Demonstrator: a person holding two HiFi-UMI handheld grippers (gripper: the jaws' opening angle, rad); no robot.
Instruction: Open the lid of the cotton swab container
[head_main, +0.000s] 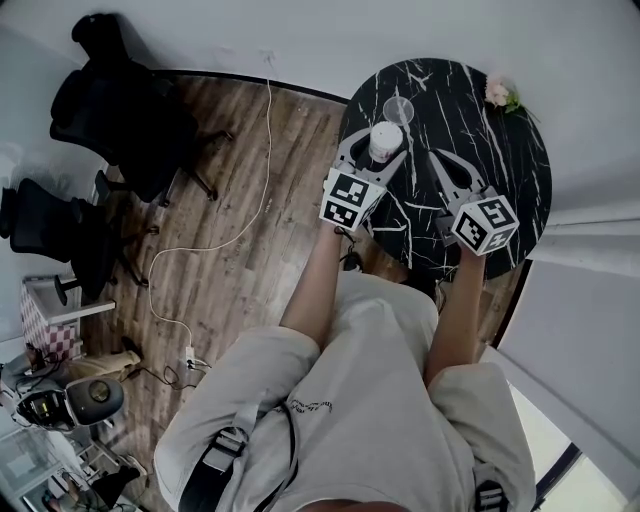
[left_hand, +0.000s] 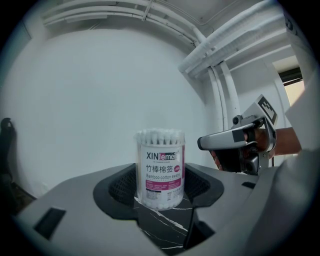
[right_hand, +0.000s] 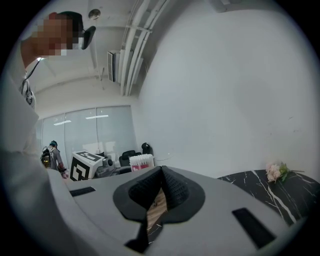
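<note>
Bracing step, by the look of it. Cotton swab container (left_hand: 160, 170) upright on black marble table (head_main: 500, 170), between wide-spread jaws of left gripper (head_main: 377, 148), pads either side, no squeeze visible. Right gripper (right_hand: 159, 176) off to the side above the table, jaws pressed together, holding nothing. Close left pads low on the label to prevent tipping or sliding; keep the base planted on the table. Then open right gripper, come at the top from above, pinch the lid edge only, lift straight. Go easy on the squeeze, thin clear wall probably soft. Hard to make out: lid seam against the swab tips, lid on or off unclear. Clear round thing (head_main: 398, 110) just behind the container, cup or loose lid, cannot tell. Left pad contact uncertain too.
</note>
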